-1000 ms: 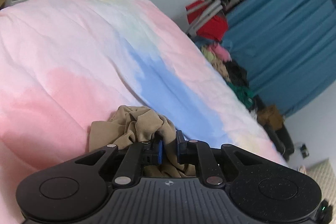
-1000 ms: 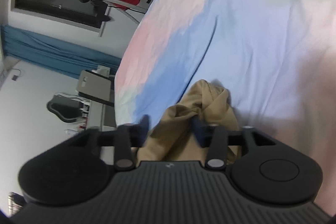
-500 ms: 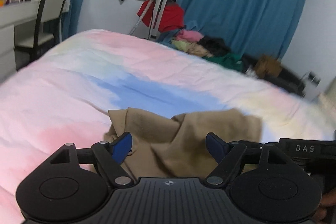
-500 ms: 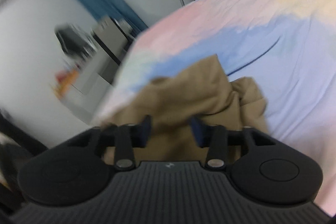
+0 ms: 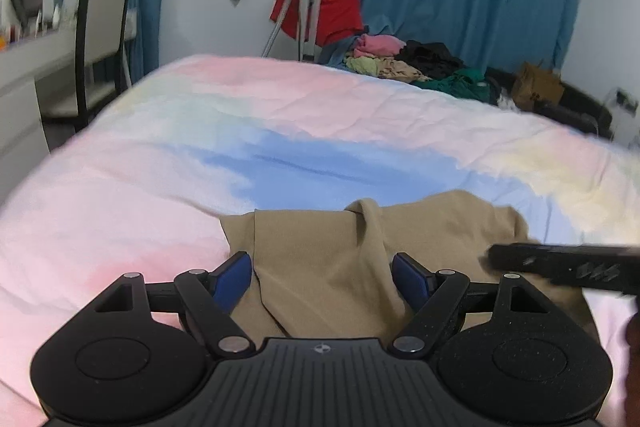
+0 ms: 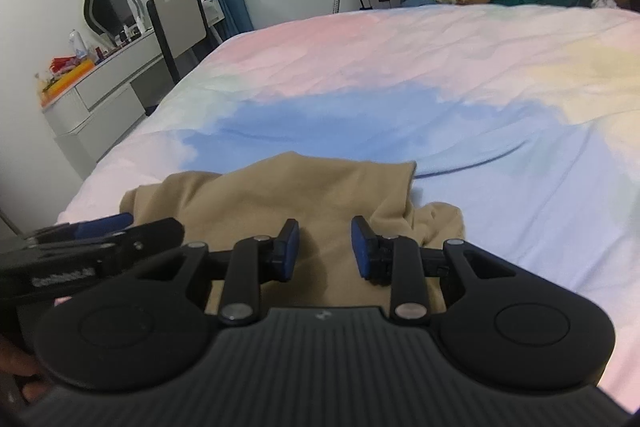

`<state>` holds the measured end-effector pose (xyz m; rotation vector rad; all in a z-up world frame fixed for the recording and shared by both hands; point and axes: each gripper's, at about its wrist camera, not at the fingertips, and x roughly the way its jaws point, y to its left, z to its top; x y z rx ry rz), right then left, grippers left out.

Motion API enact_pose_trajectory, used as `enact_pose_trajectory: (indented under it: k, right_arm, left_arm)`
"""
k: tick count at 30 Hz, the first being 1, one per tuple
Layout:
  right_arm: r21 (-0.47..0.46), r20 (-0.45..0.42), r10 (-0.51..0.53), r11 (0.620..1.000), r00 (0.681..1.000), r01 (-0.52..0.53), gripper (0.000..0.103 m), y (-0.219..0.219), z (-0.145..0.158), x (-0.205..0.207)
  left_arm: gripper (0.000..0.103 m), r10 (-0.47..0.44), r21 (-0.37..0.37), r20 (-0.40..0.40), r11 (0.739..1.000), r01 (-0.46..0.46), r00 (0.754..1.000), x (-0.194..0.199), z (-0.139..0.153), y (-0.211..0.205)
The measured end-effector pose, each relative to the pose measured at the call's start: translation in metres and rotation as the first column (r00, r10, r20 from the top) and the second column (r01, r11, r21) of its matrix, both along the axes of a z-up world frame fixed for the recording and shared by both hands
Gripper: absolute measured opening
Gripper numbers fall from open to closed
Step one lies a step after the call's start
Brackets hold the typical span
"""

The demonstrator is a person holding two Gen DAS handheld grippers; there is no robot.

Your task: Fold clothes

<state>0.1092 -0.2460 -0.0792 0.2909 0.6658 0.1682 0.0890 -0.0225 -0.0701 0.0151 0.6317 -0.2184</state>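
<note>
A tan garment lies crumpled on the near edge of a bed with a pastel pink, blue and yellow cover. It also shows in the right wrist view. My left gripper is wide open just above the cloth, holding nothing. My right gripper is part open over the same garment, with nothing between its pads. The right gripper's body shows at the right of the left wrist view. The left gripper shows at the left of the right wrist view.
A pile of pink, yellow, black and green clothes lies at the bed's far edge. A tripod with a red garment stands behind. A chair and a grey dresser stand left of the bed. Blue curtains hang behind.
My left gripper has let go of the tan garment and opened wide. Both grippers have levelled out and the garment now lies spread flatter on the bed.
</note>
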Motion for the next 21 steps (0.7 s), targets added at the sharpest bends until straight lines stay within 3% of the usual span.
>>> enact_pose_trajectory:
  k: [2,7,11,14,17,21]
  right_arm:
    - [0.018,0.021,-0.013,1.0,1.0,0.013,0.034,-0.005,0.011,-0.021]
    - [-0.019,0.058,-0.03,0.999,0.998,0.032,0.034,-0.002,0.023,-0.056]
    - [-0.049,0.014,-0.032,0.998,0.999,0.033,0.034,0.001,0.015,-0.057]
    - [-0.105,-0.05,-0.005,0.994,0.999,0.0,0.034,0.009,-0.005,-0.046]
    - [-0.099,-0.067,-0.021,0.995,0.998,0.014,0.033,0.01,-0.015,-0.042]
    - [-0.096,-0.069,-0.033,0.995,0.997,0.027,0.033,0.01,-0.015,-0.044]
  left_arm:
    - [0.079,-0.02,0.046,0.033,0.999,0.018,0.999,-0.014,0.008,-0.007]
    - [0.081,-0.026,0.007,0.075,1.0,0.025,0.997,-0.055,0.018,-0.014]
    - [0.081,-0.009,-0.001,-0.015,1.0,0.009,1.0,-0.06,-0.002,-0.021]
    - [0.081,0.003,0.025,-0.018,1.0,-0.003,1.0,-0.055,-0.008,-0.022]
    - [0.08,0.026,-0.002,-0.03,1.0,-0.026,0.999,-0.054,-0.009,-0.016]
    - [0.08,0.051,-0.099,-0.062,0.993,-0.057,0.997,-0.069,0.003,0.002]
